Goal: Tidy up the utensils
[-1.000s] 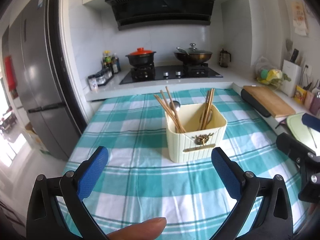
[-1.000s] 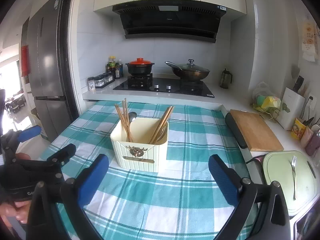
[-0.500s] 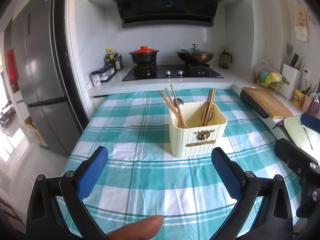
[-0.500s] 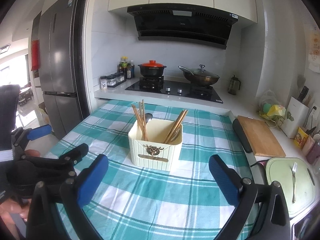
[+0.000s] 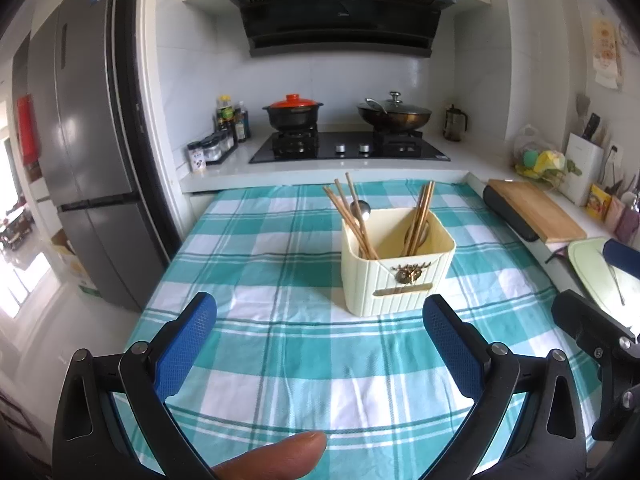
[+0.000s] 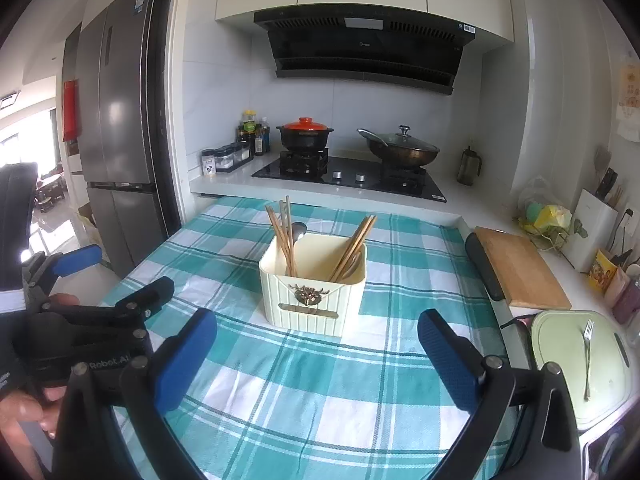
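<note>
While we hold both grippers' fingers (image 5: 188, 344) (image 6: 448, 364) spread apart and empty, the utensil holder (image 5: 396, 264) stands beyond them.

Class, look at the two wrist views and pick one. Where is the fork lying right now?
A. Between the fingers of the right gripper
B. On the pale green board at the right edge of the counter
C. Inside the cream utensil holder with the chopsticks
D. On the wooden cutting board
B: the fork lies flat on the pale green board, apart from the cream utensil holder and the wooden cutting board.
</note>
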Demonstrator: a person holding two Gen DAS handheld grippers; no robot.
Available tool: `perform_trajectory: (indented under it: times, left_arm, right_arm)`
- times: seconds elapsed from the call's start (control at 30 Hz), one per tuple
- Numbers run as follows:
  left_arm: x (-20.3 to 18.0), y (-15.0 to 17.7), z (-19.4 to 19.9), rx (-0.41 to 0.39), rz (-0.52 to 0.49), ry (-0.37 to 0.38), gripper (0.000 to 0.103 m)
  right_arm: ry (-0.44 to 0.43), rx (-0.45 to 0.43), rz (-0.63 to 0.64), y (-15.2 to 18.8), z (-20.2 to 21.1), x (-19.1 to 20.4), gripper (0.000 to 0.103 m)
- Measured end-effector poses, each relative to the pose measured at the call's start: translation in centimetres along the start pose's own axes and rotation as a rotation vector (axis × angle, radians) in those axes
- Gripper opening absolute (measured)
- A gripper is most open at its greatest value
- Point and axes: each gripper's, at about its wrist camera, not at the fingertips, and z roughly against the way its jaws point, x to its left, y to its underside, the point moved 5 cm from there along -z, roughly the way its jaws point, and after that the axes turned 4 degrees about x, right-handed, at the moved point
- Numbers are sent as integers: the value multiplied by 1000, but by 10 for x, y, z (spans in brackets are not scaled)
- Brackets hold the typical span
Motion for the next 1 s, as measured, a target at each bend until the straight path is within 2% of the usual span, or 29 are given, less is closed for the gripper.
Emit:
perform_trajectory:
  times: [1.0]
  left_arm:
    - [-5,-4,6,-41,-21,-19,103]
  right_arm:
    - [18,17,-14,6,3,-4,102]
